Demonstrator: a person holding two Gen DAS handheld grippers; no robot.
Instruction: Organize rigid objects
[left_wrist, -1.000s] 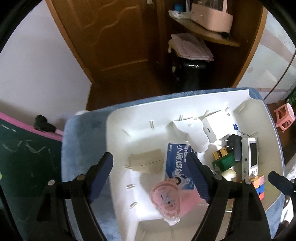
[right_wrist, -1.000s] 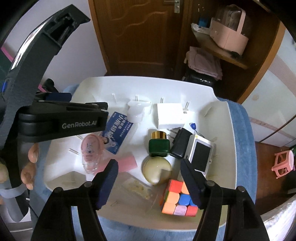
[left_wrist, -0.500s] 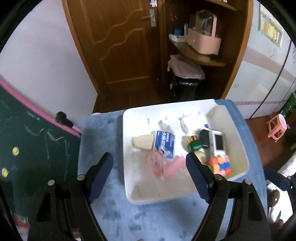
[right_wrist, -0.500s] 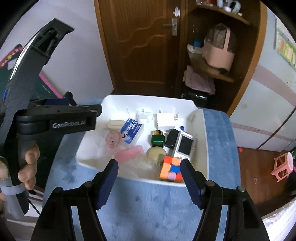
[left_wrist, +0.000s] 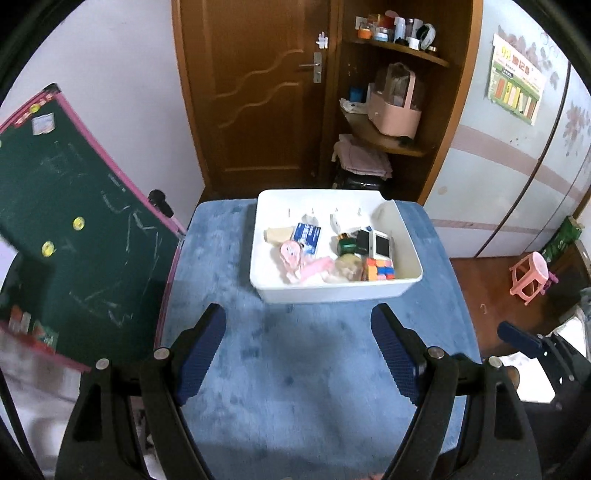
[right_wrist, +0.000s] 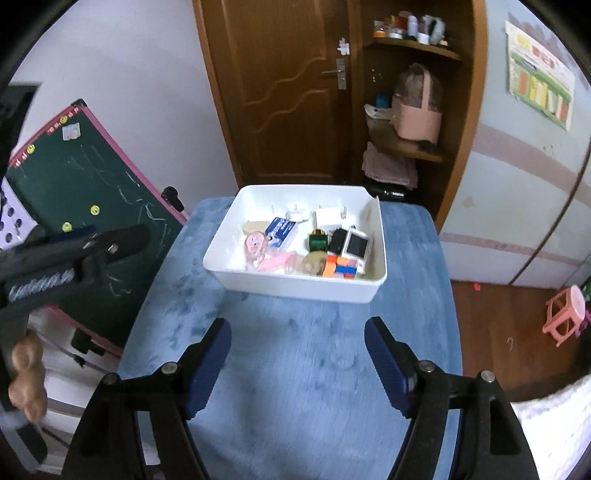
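From your left wrist camera, your left gripper (left_wrist: 297, 347) hangs agape and empty over the blue cloth (left_wrist: 295, 369), the white bin (left_wrist: 332, 291) of objects beyond it, and your right wrist camera shows your right gripper (right_wrist: 297, 350), jaws just opened wider, empty too.

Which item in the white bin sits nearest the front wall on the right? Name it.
The multicoloured puzzle cube, in the white bin's front right corner; the green bottle and white screen device lie behind it.
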